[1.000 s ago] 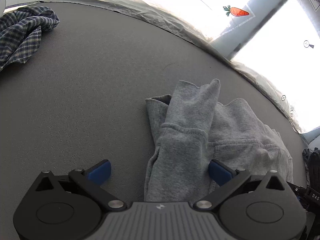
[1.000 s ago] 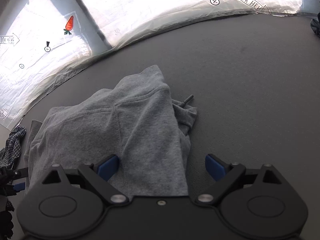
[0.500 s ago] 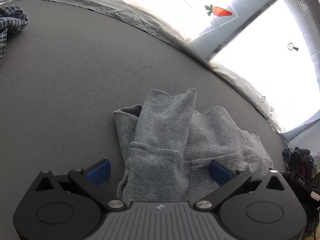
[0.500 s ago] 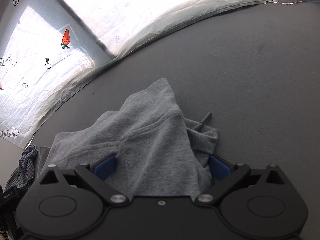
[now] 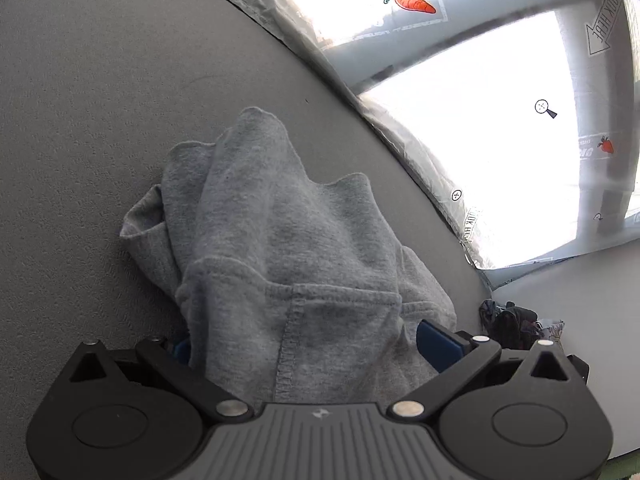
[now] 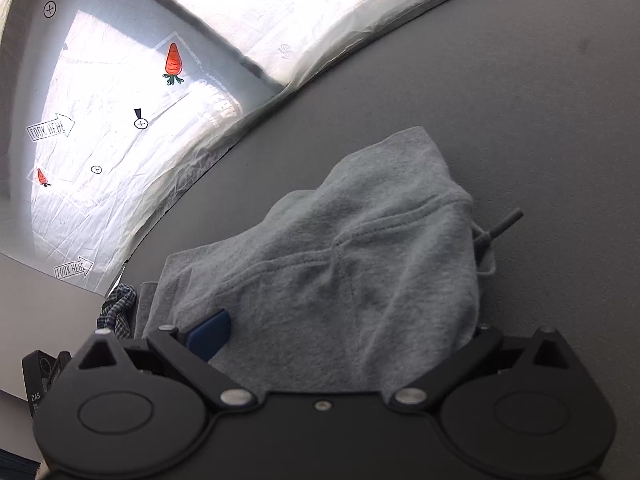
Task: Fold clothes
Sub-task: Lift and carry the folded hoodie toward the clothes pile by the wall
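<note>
Left gripper and right gripper, jaws spread wide, straddle the bunched grey garment on the table.

We see a grey sweatshirt of soft, matt fleece cloth, its surface faintly fuzzy, with raised stitched seams and a ribbed hem. It lies on a dark grey table covered in a matt, finely pebbled material. Our left gripper and right gripper have matt black plastic bodies, smooth round discs and small shiny metal rivets; their pads are smooth blue plastic or rubber. Beyond the table's edge hangs a crinkled, translucent plastic sheet with a slight sheen, printed with carrots and arrows. A checked woven cloth lies bunched at the table's edge.
</note>
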The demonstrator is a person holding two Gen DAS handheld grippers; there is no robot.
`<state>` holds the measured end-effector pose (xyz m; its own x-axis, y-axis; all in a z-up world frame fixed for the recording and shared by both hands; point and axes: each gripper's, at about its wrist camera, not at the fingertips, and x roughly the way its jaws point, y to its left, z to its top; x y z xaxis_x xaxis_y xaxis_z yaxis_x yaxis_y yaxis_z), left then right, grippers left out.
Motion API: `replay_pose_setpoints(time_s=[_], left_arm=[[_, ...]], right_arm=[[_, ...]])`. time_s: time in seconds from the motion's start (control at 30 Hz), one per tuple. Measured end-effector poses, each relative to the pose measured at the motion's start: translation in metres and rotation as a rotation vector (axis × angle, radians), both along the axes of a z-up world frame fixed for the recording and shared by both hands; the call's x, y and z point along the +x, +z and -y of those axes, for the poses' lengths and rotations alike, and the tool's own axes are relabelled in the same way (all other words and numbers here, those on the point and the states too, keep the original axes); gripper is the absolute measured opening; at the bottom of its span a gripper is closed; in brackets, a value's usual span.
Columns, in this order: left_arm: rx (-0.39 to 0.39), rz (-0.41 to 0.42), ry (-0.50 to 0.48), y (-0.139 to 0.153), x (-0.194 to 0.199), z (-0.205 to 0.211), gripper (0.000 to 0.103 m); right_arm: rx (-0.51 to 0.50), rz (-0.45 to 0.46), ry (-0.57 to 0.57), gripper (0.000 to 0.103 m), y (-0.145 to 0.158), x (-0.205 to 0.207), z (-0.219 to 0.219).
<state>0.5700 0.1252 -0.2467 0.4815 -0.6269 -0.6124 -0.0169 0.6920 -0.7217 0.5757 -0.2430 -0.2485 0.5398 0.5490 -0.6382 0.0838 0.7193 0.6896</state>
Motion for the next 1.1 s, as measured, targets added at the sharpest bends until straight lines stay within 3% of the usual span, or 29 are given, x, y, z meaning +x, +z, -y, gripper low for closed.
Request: replay_pose_setpoints(time_s=[0.07, 0.1, 0.17, 0.27, 0.33, 0.43, 0.63, 0.97, 1.1], left_arm=[[-0.021, -0.004, -0.031, 0.000, 0.000, 0.011, 0.101], [-0.030, -0.005, -0.047, 0.000, 0.000, 0.016, 0.098], [-0.002, 0.011, -0.069, 0.006, -0.006, 0.026, 0.088], [-0.015, 0.042, -0.047, 0.018, -0.024, 0.026, 0.062], [-0.023, 0.063, -0.032, 0.027, -0.035, 0.026, 0.039], [-0.036, 0.094, -0.010, 0.039, -0.053, 0.026, 0.032], [-0.003, 0.187, -0.070, 0.073, -0.091, 0.047, 0.030], [-0.084, 0.353, -0.221, 0.131, -0.116, 0.090, 0.030], [-0.137, 0.372, -0.284, 0.145, -0.119, 0.122, 0.030]], right_arm=[[0.076, -0.019, -0.006, 0.079, -0.002, -0.001, 0.004], [0.096, -0.034, -0.021, 0.071, -0.003, -0.003, 0.006], [0.145, -0.050, -0.058, 0.043, -0.004, -0.010, 0.011], [0.221, -0.059, -0.117, 0.033, -0.005, -0.023, 0.017], [0.250, -0.043, -0.137, 0.031, 0.001, -0.034, 0.020], [0.295, -0.006, -0.152, 0.031, 0.017, -0.054, 0.022], [0.336, 0.091, -0.192, 0.030, 0.056, -0.101, 0.034], [0.350, 0.245, -0.315, 0.031, 0.125, -0.184, 0.062], [0.311, 0.292, -0.403, 0.031, 0.150, -0.219, 0.085]])
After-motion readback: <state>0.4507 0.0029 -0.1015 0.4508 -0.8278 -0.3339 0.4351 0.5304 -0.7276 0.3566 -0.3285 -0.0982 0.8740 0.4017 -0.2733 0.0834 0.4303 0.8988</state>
